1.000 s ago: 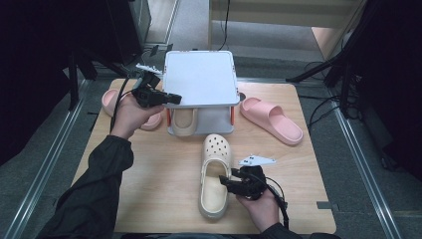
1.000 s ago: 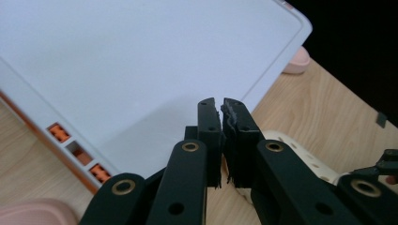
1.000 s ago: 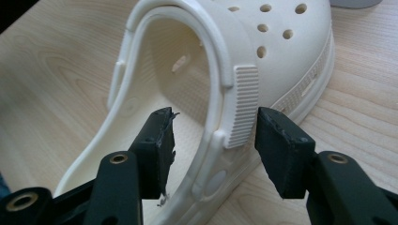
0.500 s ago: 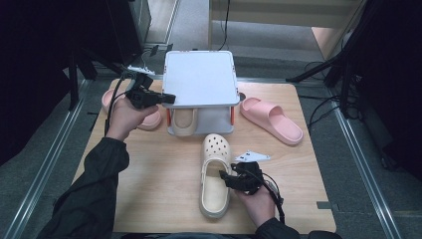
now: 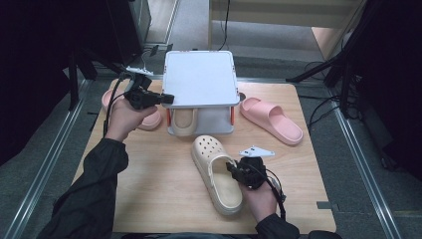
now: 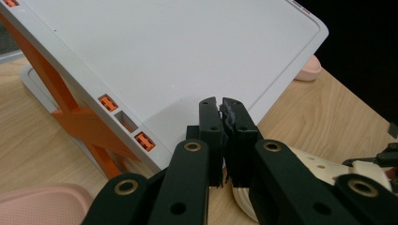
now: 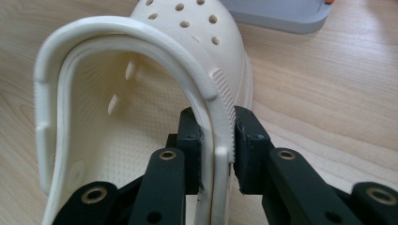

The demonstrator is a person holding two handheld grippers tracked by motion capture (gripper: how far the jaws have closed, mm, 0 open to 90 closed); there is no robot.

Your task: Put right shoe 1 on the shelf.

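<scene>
At the lower centre of the high view, the right tool (image 5: 234, 171) has just been closing its jaws, and the right gripper view shows them astride the side wall of the cream clog (image 5: 216, 173), one pad inside and one outside, pressed on the rim; that looks like a grip taken at the heel end so the shoe can be lifted from the desk (image 5: 149, 199). The clog lies sole down, toe toward the small white shoe rack (image 5: 199, 79) in the upper middle. On the rack's lower shelf a second cream clog (image 5: 182, 121) is half hidden under the top plate. At the rack's left edge the left tool (image 5: 166, 98) rests with its jaws closed on nothing, probably steadying the rack. One pink slipper (image 5: 271, 119) lies right of the rack; another pink slipper (image 5: 149, 119) at the left is mostly covered by the left hand (image 5: 122, 119).
</scene>
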